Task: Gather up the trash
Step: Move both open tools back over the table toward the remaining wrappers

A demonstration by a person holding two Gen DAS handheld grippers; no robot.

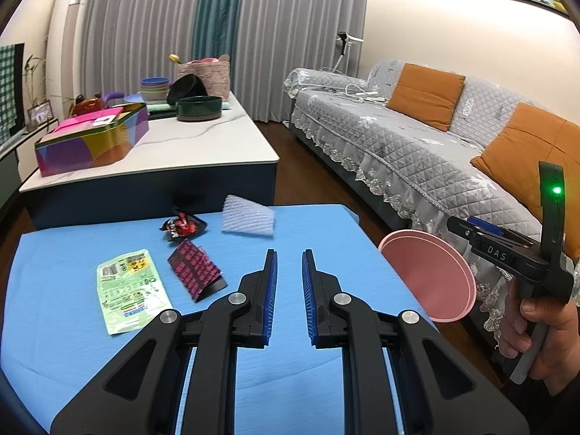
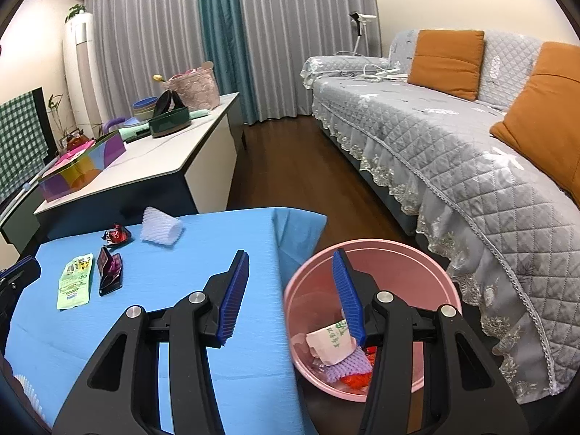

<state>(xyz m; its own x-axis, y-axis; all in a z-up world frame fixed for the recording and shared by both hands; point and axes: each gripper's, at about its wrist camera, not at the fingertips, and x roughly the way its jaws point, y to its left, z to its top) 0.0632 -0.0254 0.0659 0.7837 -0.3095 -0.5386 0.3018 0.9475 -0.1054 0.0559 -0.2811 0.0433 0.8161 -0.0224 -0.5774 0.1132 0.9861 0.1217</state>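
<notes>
Several pieces of trash lie on the blue-covered table (image 1: 90,326): a green wrapper (image 1: 132,290), a pink-and-black wrapper (image 1: 195,273), a red-black crumpled wrapper (image 1: 183,226) and a white foam net (image 1: 248,215). The pink bin (image 2: 373,272) stands on the floor at the table's right edge and holds a white packet, a purple foam net and red scraps. My left gripper (image 1: 290,253) is open and empty above the table, right of the wrappers. My right gripper (image 2: 291,253) is open and empty, with one finger over the table edge and the other over the bin.
A grey quilted sofa (image 2: 453,137) with orange cushions runs along the right. A white-topped counter (image 1: 188,145) behind the table holds a colourful tin, bowls and a basket. Dark wood floor lies between them.
</notes>
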